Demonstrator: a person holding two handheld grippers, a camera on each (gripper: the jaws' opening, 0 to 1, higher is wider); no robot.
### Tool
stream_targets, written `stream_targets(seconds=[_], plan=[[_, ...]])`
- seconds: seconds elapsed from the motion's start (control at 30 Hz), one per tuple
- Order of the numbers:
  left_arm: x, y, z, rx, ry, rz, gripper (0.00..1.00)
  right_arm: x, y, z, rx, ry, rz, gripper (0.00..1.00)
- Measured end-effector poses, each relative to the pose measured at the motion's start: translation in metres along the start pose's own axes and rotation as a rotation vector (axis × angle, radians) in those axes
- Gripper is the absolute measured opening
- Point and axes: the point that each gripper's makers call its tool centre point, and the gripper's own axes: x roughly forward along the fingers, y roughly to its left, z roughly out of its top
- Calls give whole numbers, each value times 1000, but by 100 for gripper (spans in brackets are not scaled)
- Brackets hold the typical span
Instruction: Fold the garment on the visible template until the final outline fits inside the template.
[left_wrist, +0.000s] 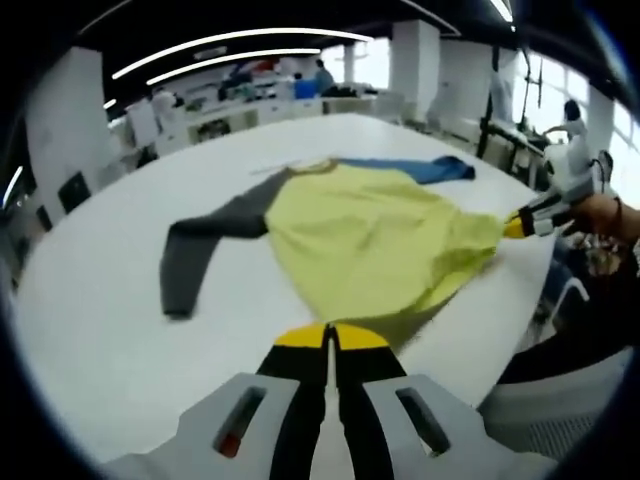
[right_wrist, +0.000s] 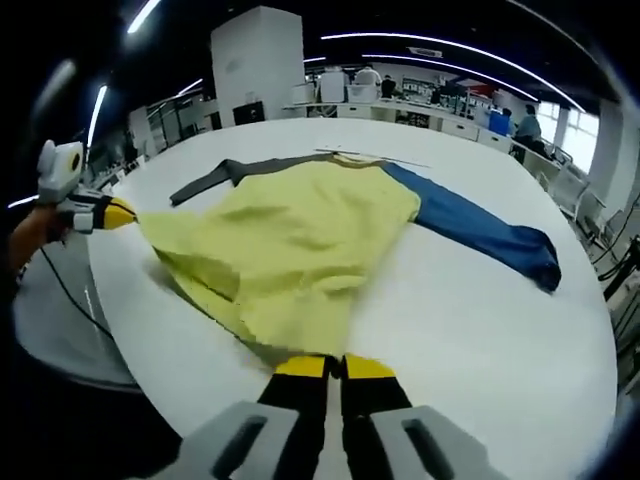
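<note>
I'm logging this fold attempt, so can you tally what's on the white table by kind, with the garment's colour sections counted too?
Garment: 1
Yellow body section: 1
Grey sleeve: 1
Blue sleeve: 1
Grippers pinching the hem: 2, left gripper and right gripper
Table: 1
Total: 1 garment in 3 colour sections, 2 grippers, 1 table.

I work in an open-plan lab: white worktable (right_wrist: 480, 330), ceiling strip lights (left_wrist: 240, 40), benches (left_wrist: 260, 105) with equipment behind.
</note>
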Motion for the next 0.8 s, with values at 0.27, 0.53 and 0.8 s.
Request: stream_targets(seconds=[0.27,0.53,0.8], plan=[[-10,-1,-14,-33,32,25,0,-22,-13,-15,-25,9,-53,0],[-1,-6,-41,-38,134,21,0,-11,-18,-38,40,37,-59,0],[-1,-6,-49,-57,161,18,0,-11,-18,-45,66,78,-37,2]])
